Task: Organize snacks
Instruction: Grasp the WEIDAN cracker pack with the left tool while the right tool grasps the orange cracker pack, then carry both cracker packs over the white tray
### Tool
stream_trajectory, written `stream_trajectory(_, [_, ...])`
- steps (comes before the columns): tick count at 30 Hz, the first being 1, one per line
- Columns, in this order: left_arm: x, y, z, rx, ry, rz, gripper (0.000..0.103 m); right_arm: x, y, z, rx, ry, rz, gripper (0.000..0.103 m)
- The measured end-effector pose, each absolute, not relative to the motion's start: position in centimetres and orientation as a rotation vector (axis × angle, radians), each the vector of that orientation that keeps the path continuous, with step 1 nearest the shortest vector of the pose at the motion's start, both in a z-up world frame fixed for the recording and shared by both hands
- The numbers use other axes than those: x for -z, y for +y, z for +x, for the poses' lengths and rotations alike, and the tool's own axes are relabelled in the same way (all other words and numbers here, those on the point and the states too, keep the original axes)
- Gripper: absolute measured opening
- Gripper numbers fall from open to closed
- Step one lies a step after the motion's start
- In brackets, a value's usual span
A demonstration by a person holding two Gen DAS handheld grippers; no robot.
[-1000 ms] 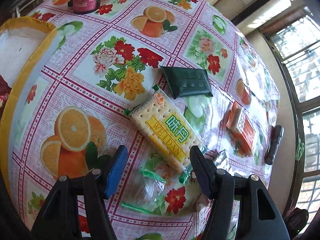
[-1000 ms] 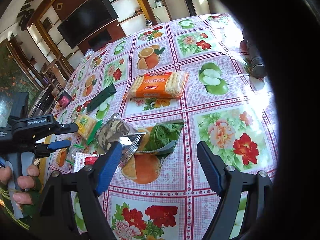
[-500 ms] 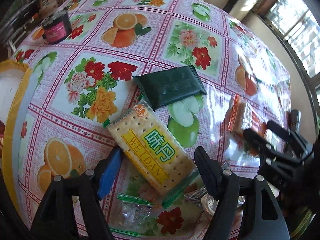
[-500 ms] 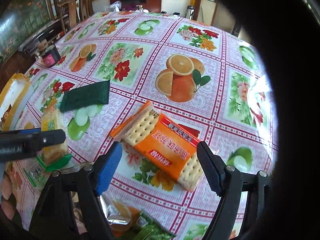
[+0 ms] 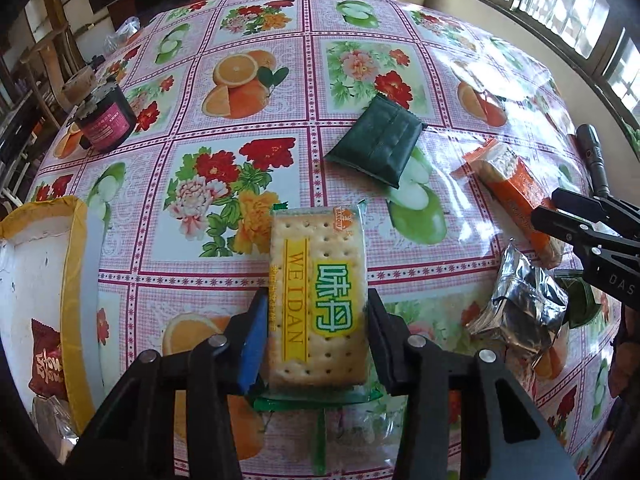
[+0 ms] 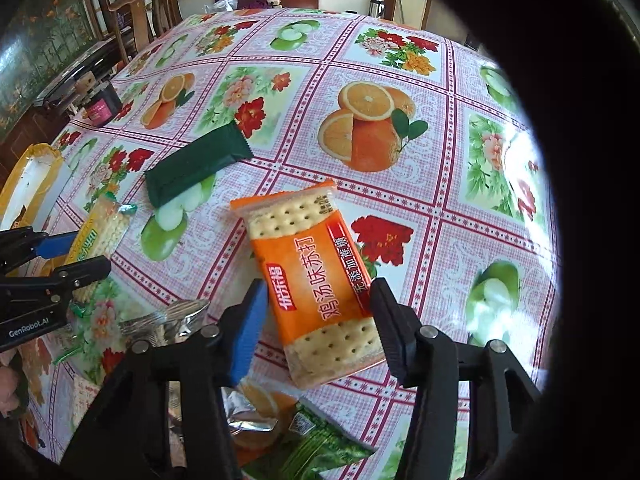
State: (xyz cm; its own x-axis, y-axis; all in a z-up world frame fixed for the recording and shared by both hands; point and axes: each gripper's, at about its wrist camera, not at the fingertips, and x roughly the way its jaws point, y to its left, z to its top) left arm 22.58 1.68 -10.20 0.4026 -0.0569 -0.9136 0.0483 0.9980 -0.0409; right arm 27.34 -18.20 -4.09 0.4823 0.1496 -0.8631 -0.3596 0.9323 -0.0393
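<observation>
My left gripper (image 5: 316,312) is shut on the yellow Weidan cracker pack (image 5: 318,292), its pads pressing both long sides. My right gripper (image 6: 318,304) straddles the orange cracker pack (image 6: 316,280); the right pad touches the pack, the blue left pad stands a little off it. A dark green packet (image 5: 376,146) lies on the flowered tablecloth beyond, also in the right wrist view (image 6: 196,164). The yellow-rimmed white tray (image 5: 44,264) at the left holds a red snack bag (image 5: 48,364). The orange pack (image 5: 516,192) and the right gripper (image 5: 568,216) show at the right of the left wrist view.
A crumpled silver wrapper (image 5: 524,304) and a green bag (image 6: 316,444) lie near the grippers. A dark jar with a pink label (image 5: 106,120) stands at the far left. A black flashlight (image 5: 594,156) lies at the right. Chairs and a cabinet stand beyond the table.
My left gripper closed onto the yellow cracker pack, now straight between the pads. My right gripper moved in over the orange pack, narrowing around it.
</observation>
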Motion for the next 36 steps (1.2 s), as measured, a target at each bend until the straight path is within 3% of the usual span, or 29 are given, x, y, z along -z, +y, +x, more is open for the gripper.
stream_trajectory(6, [10.4,2.7,22.9,0.06,1.171,-0.014,0.048,4.7,-17.2,28.2,-0.302,1.007,-0.208,0.06])
stream_trajectory(13, [10.1,3.5,21.7,0.099,1.143,-0.031,0.045,5.0,-17.5,27.2,-0.249,0.992,-0.133,0.056])
stream_trajectory(24, [5.6,4.1,16.8,0.026,1.026,-0.003,0.045,0.4,-18.9,19.4,-0.354,0.856,0.147,0.056])
stream_trajectory(36, [3.8,7.8,9.4,-0.088,0.985,0.005,0.045,-1.0,-14.0,12.5,-0.53,0.824,0.237,0.056])
